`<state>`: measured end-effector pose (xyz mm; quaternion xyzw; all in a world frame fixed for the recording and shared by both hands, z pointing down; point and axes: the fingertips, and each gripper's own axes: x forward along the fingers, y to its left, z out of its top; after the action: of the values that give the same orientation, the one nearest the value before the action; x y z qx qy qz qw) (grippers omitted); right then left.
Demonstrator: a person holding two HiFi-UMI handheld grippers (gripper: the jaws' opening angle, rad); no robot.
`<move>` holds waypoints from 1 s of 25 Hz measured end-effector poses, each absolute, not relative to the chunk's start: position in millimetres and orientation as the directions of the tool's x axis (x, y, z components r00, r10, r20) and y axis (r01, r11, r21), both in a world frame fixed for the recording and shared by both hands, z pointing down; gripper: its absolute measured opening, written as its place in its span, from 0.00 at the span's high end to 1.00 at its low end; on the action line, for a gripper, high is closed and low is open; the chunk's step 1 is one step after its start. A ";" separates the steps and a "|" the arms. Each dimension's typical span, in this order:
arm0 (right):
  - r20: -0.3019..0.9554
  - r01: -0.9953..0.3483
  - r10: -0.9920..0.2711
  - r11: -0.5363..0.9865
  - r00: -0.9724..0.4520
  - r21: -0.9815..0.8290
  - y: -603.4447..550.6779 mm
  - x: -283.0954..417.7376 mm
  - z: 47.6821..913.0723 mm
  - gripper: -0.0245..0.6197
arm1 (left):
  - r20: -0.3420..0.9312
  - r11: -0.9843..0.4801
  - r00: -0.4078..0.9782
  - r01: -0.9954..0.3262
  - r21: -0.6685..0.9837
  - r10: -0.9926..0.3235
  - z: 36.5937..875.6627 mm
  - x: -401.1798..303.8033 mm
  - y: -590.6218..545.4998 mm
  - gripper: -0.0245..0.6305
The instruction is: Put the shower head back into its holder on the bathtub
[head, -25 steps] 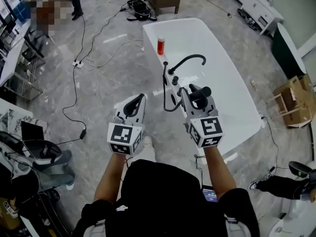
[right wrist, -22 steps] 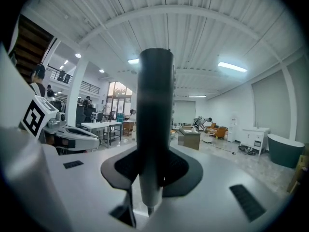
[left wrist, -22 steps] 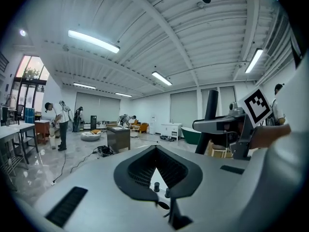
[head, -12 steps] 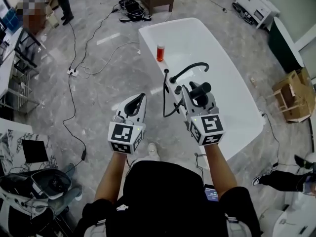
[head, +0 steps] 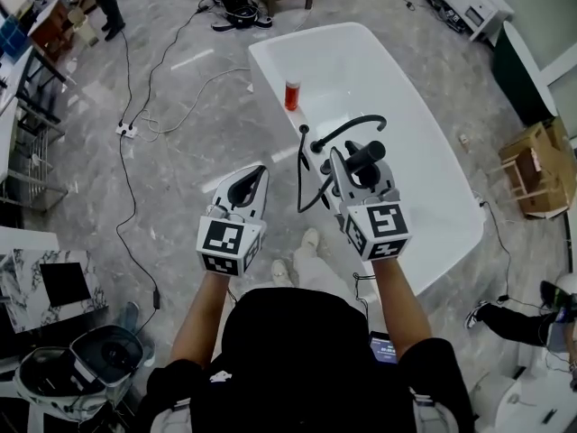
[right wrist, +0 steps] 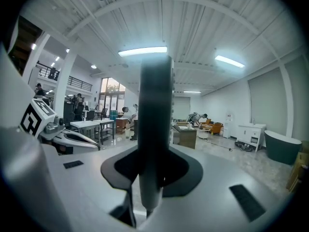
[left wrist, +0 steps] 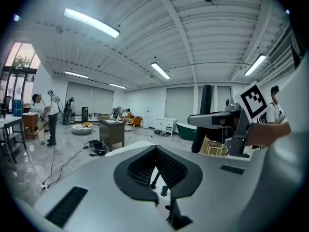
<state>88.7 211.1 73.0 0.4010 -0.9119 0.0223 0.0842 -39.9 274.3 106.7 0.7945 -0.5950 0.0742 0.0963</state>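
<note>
The white bathtub [head: 424, 152] fills the centre and right of the head view; the job looks part done. The right gripper [head: 358, 164], at mid frame by the tub's near rim, is clamped on the black shower head [head: 365, 154], which is carried but not yet in its holder; I cannot pick the holder out. The left gripper [head: 251, 179], left of centre, is closed on nothing. The label on the red bottle [head: 292, 94], above centre, is too small to read; no other writing shows.

grippers [head: 258, 171] [head: 352, 162] 2 | bathtub [head: 410, 142] 1 | shower head [head: 370, 152] 1 | red bottle [head: 292, 95] 1 | faucet [head: 348, 125] 1
</note>
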 end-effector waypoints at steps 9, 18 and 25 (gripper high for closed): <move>0.174 -0.727 -0.716 0.687 -0.676 0.000 147.5 76.1 90.6 0.79 | 0.257 -0.273 0.276 -0.961 0.049 -0.926 121.7 -50.0 211.8 0.94; 0.191 -0.706 -0.691 0.708 -0.698 -0.021 73.8 74.9 102.8 0.79 | 0.293 -0.265 0.264 -0.964 0.039 -0.919 133.2 -43.6 140.0 0.94; 0.211 -0.687 -0.664 0.725 -0.717 -0.052 34.1 76.4 120.6 0.79 | 0.320 -0.246 0.253 -0.967 0.065 -0.913 152.2 -36.9 100.9 0.94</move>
<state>76.4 34.1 120.6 0.3652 -0.9245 0.0634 0.0890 -36.9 100.9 152.2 0.7817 -0.6013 0.1086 0.1249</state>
